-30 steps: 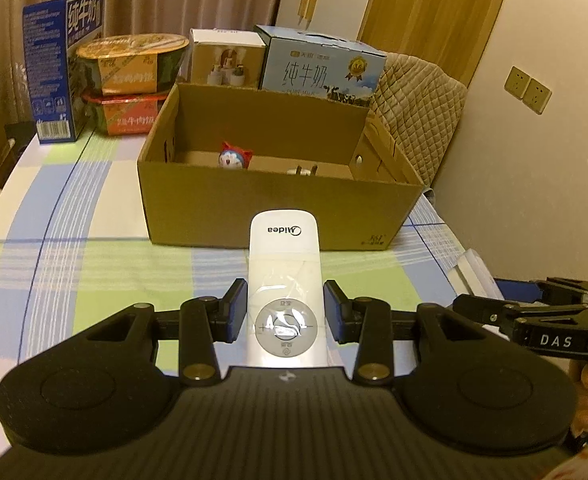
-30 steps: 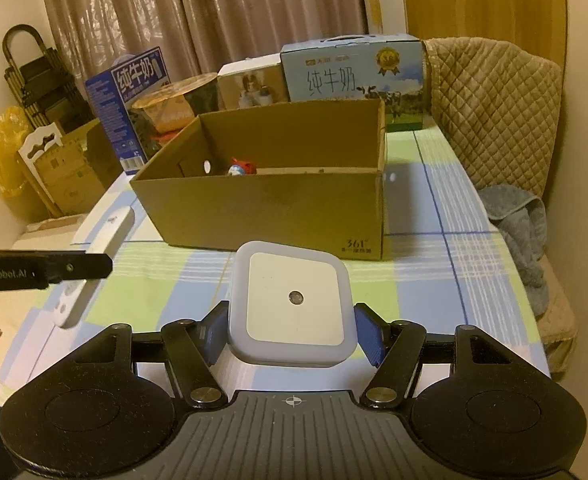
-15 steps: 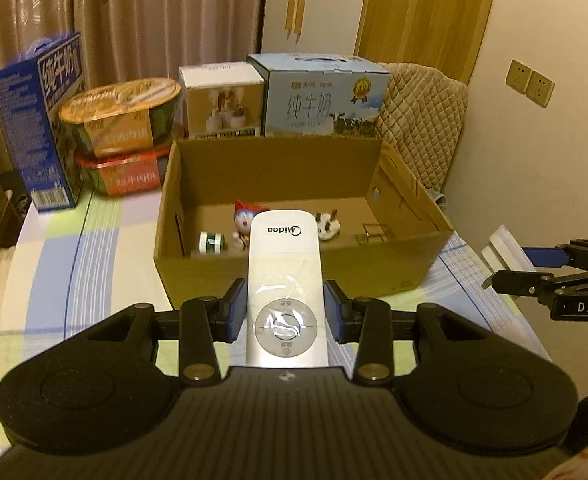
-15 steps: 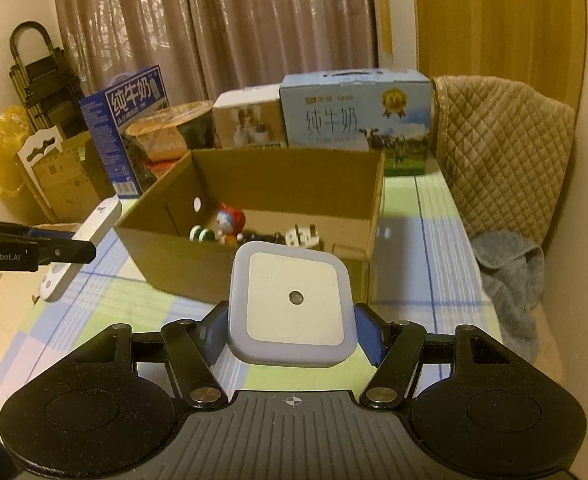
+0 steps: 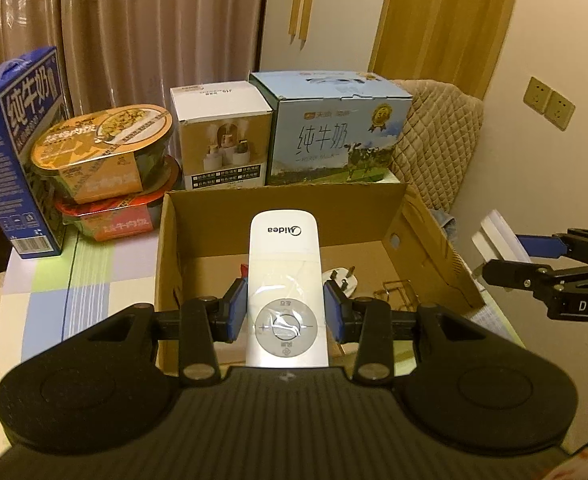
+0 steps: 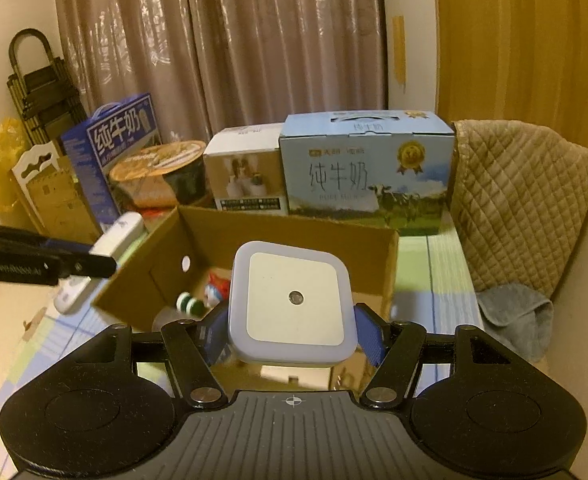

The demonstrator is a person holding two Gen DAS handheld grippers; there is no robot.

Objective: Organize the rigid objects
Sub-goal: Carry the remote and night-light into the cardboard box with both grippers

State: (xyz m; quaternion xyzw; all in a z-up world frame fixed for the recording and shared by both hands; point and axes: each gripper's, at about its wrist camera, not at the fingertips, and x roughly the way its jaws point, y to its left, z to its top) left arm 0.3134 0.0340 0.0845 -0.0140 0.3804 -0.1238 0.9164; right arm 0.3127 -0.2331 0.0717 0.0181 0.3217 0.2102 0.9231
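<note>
Above cardboard box (image 5: 277, 216): remote (image 5: 283, 280) between jaws.

White remote control held over the open cardboard box

The white plastic Midea remote control (image 5: 283, 280) is clamped between the blue pads of the left gripper (image 5: 285, 314). Below it, the brown cardboard box (image 5: 426, 240) is seen, with a white plug (image 5: 344, 280) inside. The right gripper (image 5: 534, 260) is seen at the right edge.
</note>
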